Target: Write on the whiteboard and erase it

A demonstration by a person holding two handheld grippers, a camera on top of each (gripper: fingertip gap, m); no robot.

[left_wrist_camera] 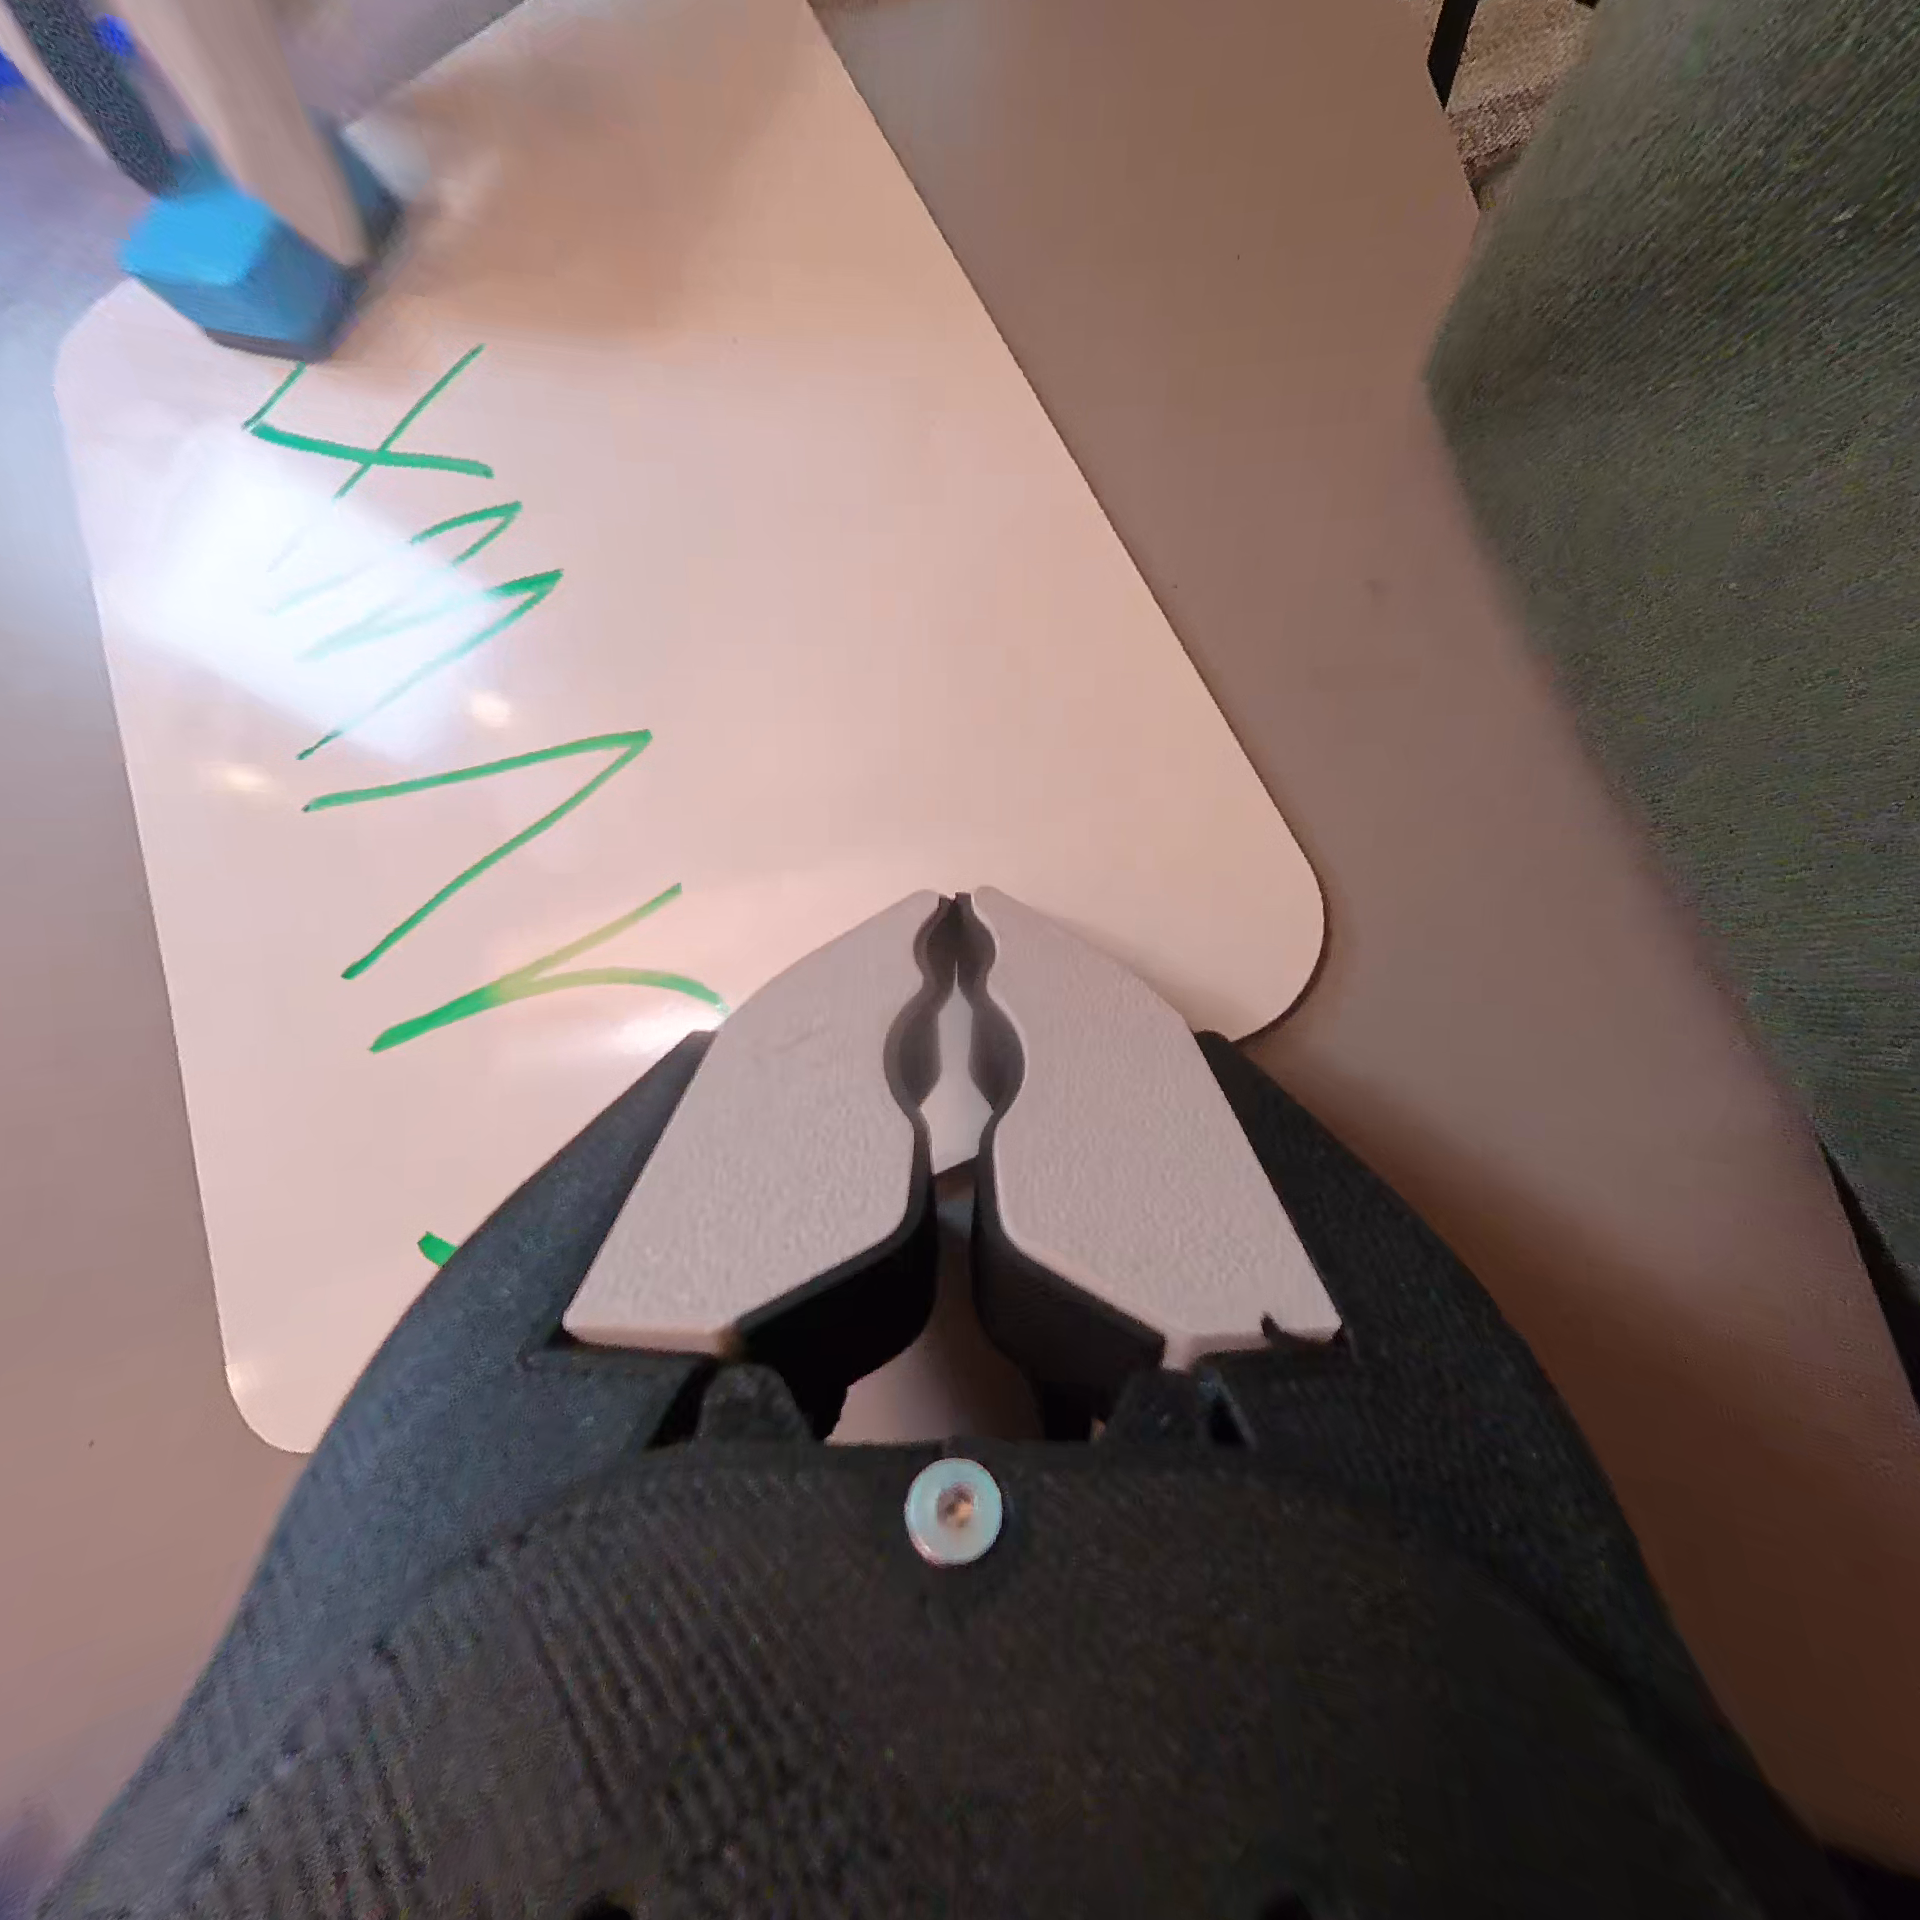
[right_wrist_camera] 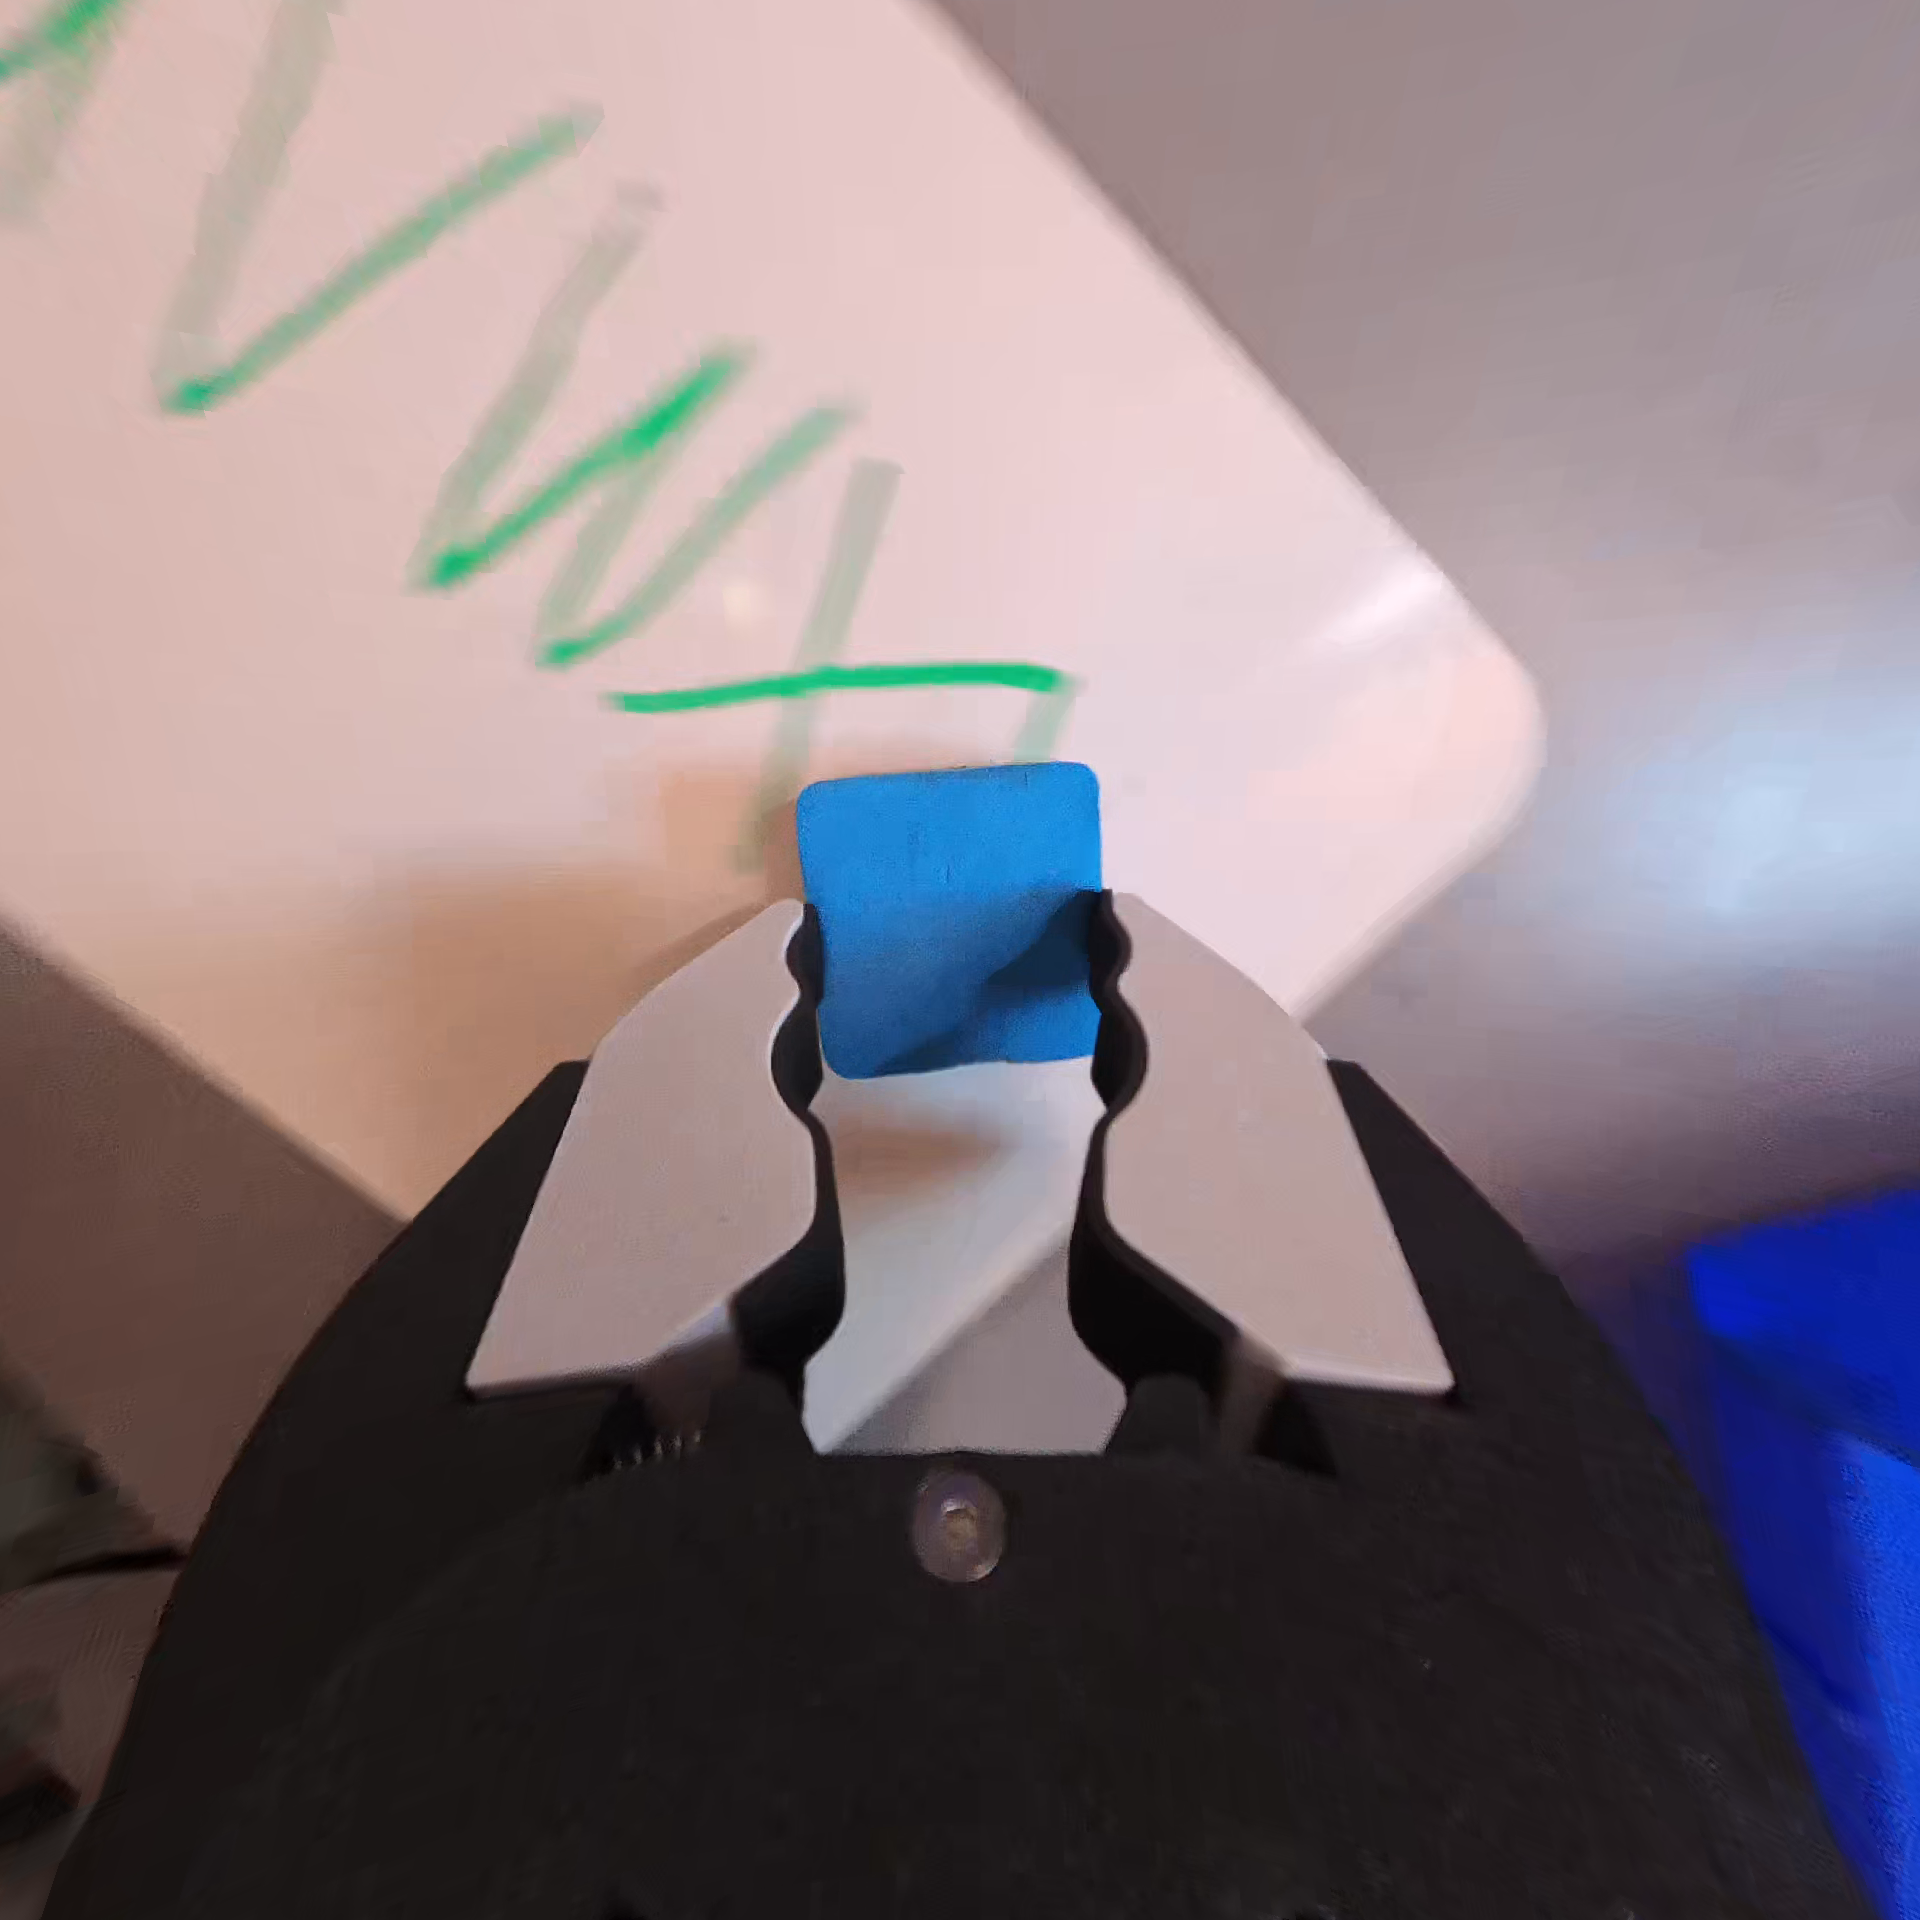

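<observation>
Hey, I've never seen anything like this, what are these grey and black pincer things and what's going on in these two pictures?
They are two hand-held claws, one in each of a person's hands, each with a camera looking forward along its fingers. One picture comes from the left claw: it is shut, holds nothing, and sits over a corner of a whiteboard lying flat on a brown table. Green marker scribbles run across the board. The other picture comes from the right claw, which grips a small blue eraser at the end of the scribbles, apparently to wipe them. That claw and eraser also show, blurred, far off in the left picture.
</observation>
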